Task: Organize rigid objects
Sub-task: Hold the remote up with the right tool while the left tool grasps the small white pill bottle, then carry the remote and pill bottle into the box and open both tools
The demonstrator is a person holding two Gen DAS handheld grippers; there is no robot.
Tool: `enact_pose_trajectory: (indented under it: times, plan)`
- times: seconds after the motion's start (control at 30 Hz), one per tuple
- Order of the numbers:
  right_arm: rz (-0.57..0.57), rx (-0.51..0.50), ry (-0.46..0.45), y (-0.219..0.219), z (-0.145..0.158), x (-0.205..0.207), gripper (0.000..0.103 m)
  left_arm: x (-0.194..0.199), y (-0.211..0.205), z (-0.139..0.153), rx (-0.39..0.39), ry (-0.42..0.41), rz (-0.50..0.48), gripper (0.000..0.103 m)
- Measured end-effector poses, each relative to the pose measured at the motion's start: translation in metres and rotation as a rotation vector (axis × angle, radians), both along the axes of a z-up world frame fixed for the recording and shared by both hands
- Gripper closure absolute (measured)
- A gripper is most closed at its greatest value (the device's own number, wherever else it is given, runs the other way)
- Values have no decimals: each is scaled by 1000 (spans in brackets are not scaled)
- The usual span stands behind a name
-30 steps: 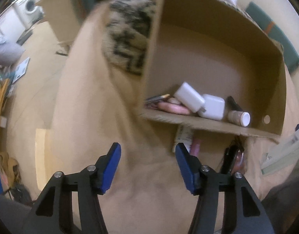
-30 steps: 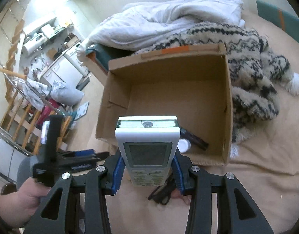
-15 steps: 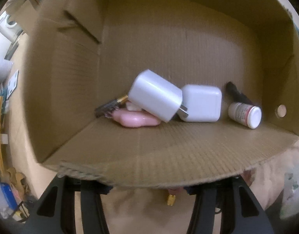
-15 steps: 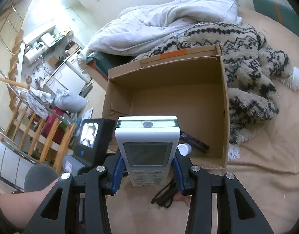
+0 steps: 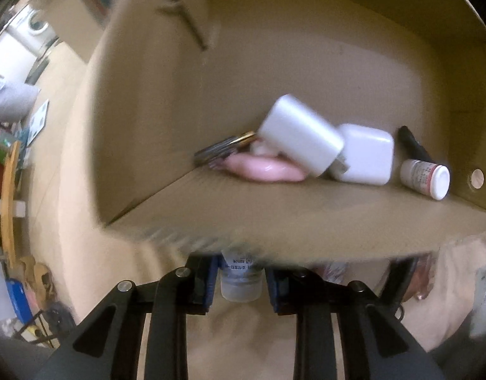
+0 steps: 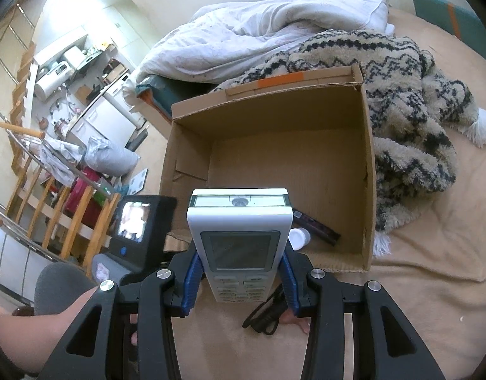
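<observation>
Change since earlier frame: left gripper (image 5: 241, 280) has descended outside the cardboard box's (image 5: 306, 221) near wall; its jaws have just been closing around a small bottle (image 5: 241, 281).
Left grip: pad contact cannot be told.
Right gripper (image 6: 239, 280): clamped on white remote (image 6: 239, 237).
Box contents: two white chargers (image 5: 301, 134), pill bottle (image 5: 425, 179), at near wall.

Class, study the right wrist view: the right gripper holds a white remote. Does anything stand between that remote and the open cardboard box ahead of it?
Nothing visible blocks it. The white remote, clamped in the right gripper, sits just before the cardboard box, whose top is open. Only the box's low near wall lies between; the remote's top already stands above it.
</observation>
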State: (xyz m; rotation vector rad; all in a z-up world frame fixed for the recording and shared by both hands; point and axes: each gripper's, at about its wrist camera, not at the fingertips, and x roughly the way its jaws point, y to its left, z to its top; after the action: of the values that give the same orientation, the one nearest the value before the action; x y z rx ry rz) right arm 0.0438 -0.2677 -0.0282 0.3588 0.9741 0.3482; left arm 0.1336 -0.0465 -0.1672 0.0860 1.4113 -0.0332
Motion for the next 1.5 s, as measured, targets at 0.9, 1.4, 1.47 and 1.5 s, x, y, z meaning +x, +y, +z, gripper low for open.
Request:
enact_pose_trajectory:
  times: [0.9, 1.4, 1.47, 1.5]
  plan:
    - [-86, 10, -139, -25, 29, 9, 57, -25, 41, 136, 19, -354, 92, 79]
    - [-133, -71, -149, -39, 21, 69, 57, 28, 10, 152, 6, -422, 91, 79]
    - [-130, -79, -134, -38, 16, 75, 57, 33, 6, 147, 6, -414, 90, 79]
    - [-126, -82, -124, -37, 13, 78, 57, 36, 4, 144, 9, -411, 90, 79]
